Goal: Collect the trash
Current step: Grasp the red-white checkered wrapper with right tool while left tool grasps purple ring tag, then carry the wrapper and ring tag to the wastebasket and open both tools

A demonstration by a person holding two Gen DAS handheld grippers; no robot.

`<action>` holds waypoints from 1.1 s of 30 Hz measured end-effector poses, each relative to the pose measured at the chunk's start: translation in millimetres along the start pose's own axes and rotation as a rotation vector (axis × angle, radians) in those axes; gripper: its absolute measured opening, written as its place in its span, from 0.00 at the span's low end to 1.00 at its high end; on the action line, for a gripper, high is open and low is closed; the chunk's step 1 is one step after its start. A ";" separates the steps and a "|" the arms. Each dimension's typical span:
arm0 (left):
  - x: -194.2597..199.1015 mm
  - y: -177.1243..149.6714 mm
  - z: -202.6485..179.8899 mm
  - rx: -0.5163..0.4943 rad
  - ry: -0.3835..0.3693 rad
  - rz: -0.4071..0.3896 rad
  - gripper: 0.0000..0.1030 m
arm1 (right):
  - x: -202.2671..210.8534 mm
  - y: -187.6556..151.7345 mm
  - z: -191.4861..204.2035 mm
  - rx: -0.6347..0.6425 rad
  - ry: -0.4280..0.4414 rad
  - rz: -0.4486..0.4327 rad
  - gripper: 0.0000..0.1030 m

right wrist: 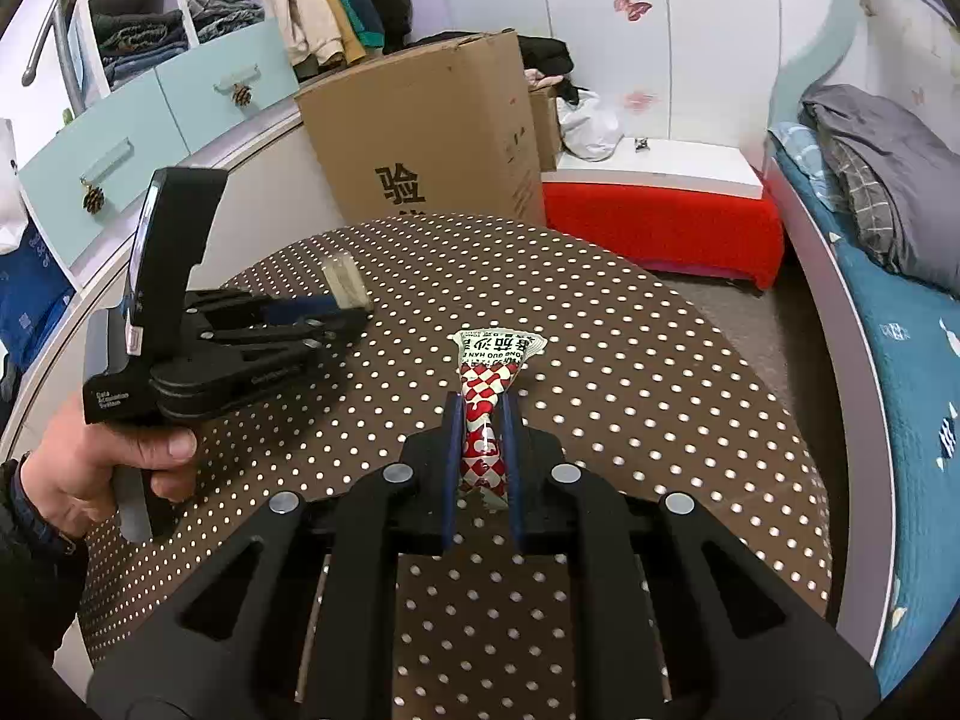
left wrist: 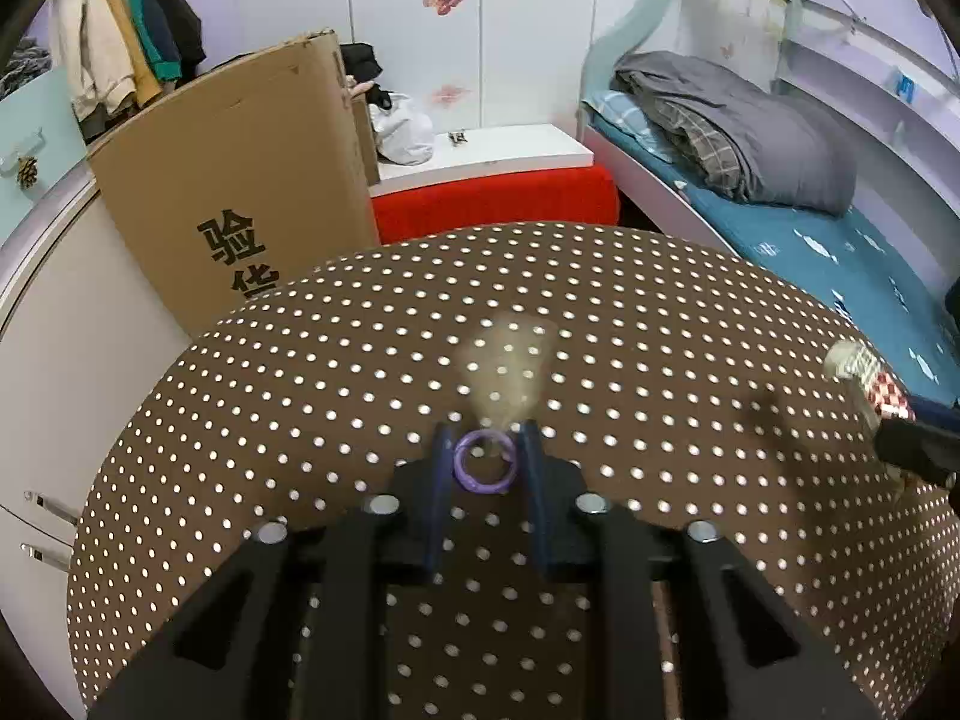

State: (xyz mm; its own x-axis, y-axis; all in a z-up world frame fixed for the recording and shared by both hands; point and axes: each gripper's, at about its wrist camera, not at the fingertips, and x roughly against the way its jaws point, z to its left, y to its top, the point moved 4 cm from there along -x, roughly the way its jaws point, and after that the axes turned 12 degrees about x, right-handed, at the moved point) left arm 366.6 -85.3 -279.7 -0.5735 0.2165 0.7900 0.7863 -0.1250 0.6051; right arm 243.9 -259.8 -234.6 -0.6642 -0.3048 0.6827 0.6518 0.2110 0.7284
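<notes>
My left gripper (left wrist: 485, 435) is shut on a clear plastic bag (left wrist: 507, 369) with a purple ring (left wrist: 485, 461) at its neck, held above the brown dotted round table (left wrist: 300, 420). In the right wrist view the left gripper (right wrist: 354, 309) holds the same clear bag (right wrist: 347, 283) at the table's left. My right gripper (right wrist: 485, 405) is shut on a red-and-white checkered snack wrapper (right wrist: 489, 378) above the table (right wrist: 660, 420). The wrapper also shows at the right edge of the left wrist view (left wrist: 870, 372).
A tall cardboard box (left wrist: 240, 180) stands behind the table on the left. A red bench with a white top (left wrist: 498, 180) is behind it. A bed with blue sheet and grey blanket (left wrist: 780, 180) lies on the right. White cabinets (left wrist: 60, 360) stand on the left.
</notes>
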 end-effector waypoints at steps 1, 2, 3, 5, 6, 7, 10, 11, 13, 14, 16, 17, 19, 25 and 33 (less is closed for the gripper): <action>0.2 -2.6 -1.8 0.003 -0.016 0.003 0.21 | 1.6 -0.5 -0.9 -0.003 -0.002 -0.001 0.13; 1.8 -5.6 -3.4 0.003 -0.024 0.001 0.21 | 3.8 -0.9 -1.9 -0.005 -0.005 -0.003 0.13; 2.7 -8.1 -4.5 0.004 -0.031 -0.001 0.21 | 7.0 -2.1 -2.8 -0.009 -0.007 -0.005 0.13; 7.0 -13.4 -4.5 0.025 -0.051 -0.005 0.21 | 12.5 -4.6 -3.7 -0.012 -0.011 -0.010 0.13; 10.9 -16.0 -4.5 0.040 -0.061 -0.012 0.21 | 15.9 -5.8 -4.4 -0.014 -0.013 -0.013 0.13; 16.5 -17.3 -5.5 0.048 -0.070 -0.018 0.21 | 21.4 -7.2 -5.0 -0.018 -0.014 -0.018 0.13; 40.4 -21.6 -8.0 0.059 -0.092 -0.044 0.21 | 35.3 -9.5 -5.6 -0.023 -0.022 -0.032 0.13; 48.5 -23.1 -10.3 0.061 -0.098 -0.054 0.21 | 40.2 -10.2 -6.4 -0.024 -0.024 -0.037 0.13; 66.5 -25.2 -16.3 0.063 -0.115 -0.079 0.21 | 53.9 -11.3 -8.4 -0.030 -0.031 -0.055 0.13; 76.4 -25.8 -20.0 0.062 -0.124 -0.094 0.21 | 58.9 -12.2 -9.2 -0.032 -0.035 -0.062 0.13; 95.8 -28.2 -26.5 0.055 -0.138 -0.122 0.21 | 74.1 -12.9 -11.8 -0.038 -0.046 -0.084 0.13; 103.6 -28.8 -29.8 0.051 -0.143 -0.133 0.21 | 81.0 -13.3 -13.7 -0.041 -0.050 -0.094 0.13; 121.6 -29.3 -41.0 0.042 -0.164 -0.159 0.21 | 96.6 -13.5 -17.6 -0.045 -0.063 -0.116 0.13; 170.9 -30.5 -87.1 -0.009 -0.237 -0.225 0.21 | 149.9 -14.5 -41.2 -0.083 -0.104 -0.200 0.13; 196.2 -36.8 -165.9 -0.060 -0.349 -0.245 0.21 | 212.3 -38.3 -97.5 -0.195 -0.196 -0.273 0.13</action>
State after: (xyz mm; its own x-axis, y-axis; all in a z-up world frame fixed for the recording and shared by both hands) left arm 187.1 -198.9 -130.6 -0.6215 0.5605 0.5473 0.6154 -0.0829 0.7838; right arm 113.7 -423.1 -123.2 -0.8680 -0.1381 0.4770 0.4860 -0.0394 0.8731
